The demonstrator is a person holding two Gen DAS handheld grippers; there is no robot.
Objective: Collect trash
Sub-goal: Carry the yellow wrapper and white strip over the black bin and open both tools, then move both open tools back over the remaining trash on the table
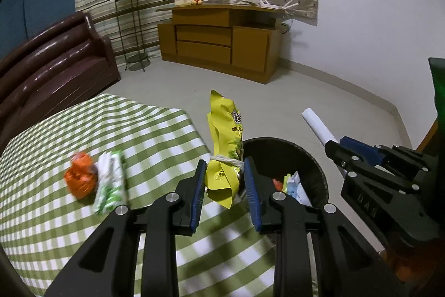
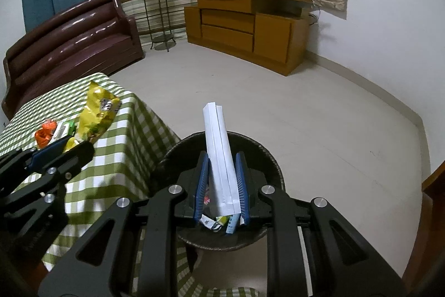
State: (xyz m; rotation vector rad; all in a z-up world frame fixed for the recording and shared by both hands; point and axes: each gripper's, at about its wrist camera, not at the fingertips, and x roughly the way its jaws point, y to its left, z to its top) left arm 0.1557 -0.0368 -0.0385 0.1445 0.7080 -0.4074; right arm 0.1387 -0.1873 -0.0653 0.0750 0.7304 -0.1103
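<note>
My left gripper [image 1: 225, 171] is shut on a yellow snack bag [image 1: 224, 146] tied with string, held upright at the table's edge beside the black trash bin [image 1: 314, 166]. My right gripper [image 2: 221, 171] is shut on a folded white paper [image 2: 219, 152] and holds it upright over the bin [image 2: 267, 157], which holds several wrappers. An orange wrapper [image 1: 80, 178] and a green-white wrapper [image 1: 109, 183] lie on the checked tablecloth [image 1: 153, 135]. The right gripper with its paper also shows in the left wrist view [image 1: 333, 149]. The left gripper [image 2: 69, 148] and yellow bag [image 2: 96, 113] show in the right wrist view.
The bin stands on the floor against the table's right side. A brown sofa [image 1: 47, 60] is behind the table, a plant stand [image 1: 130, 27] and a wooden cabinet [image 1: 222, 41] are at the far wall. Bare floor [image 2: 306, 116] lies beyond the bin.
</note>
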